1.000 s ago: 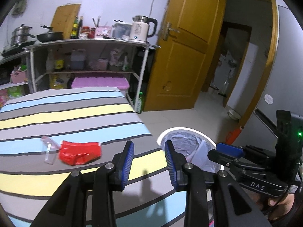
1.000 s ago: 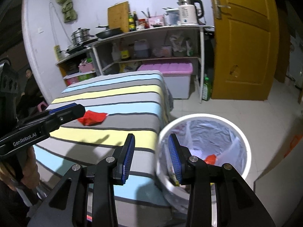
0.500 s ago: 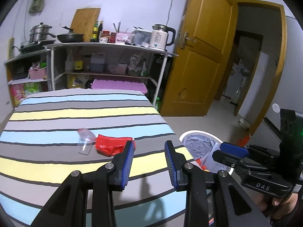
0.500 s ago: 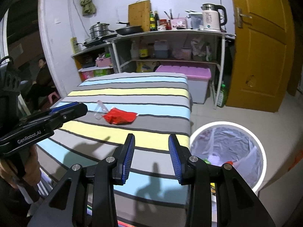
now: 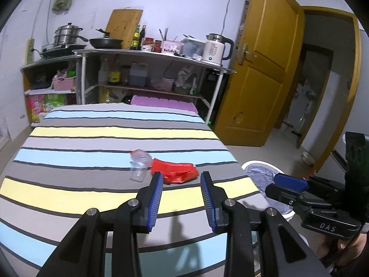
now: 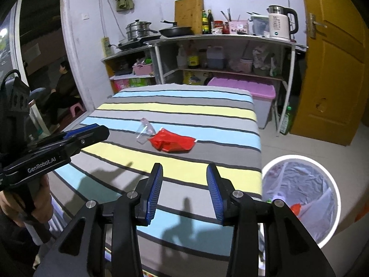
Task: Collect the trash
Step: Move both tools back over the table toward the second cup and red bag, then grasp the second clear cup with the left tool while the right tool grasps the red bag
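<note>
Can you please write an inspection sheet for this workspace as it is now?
Surface: striped table cover, flat.
Job's things: red wrapper touching clear plastic cup lying on its side; lined trash bin on floor beside table.
Clutter: nothing seen on table.
Grippers: left hand-held gripper open, empty; right hand-held gripper opening, empty.
Cables: wall cord.
Surroundings: kitchen shelf, door, seated person.

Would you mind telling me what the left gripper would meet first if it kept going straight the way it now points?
Most likely the red wrapper: it lies right ahead of the open left gripper, seen between its fingers, on the striped cloth. Nothing is between them. Depth is unclear; it might touch the cloth just short of it.
</note>
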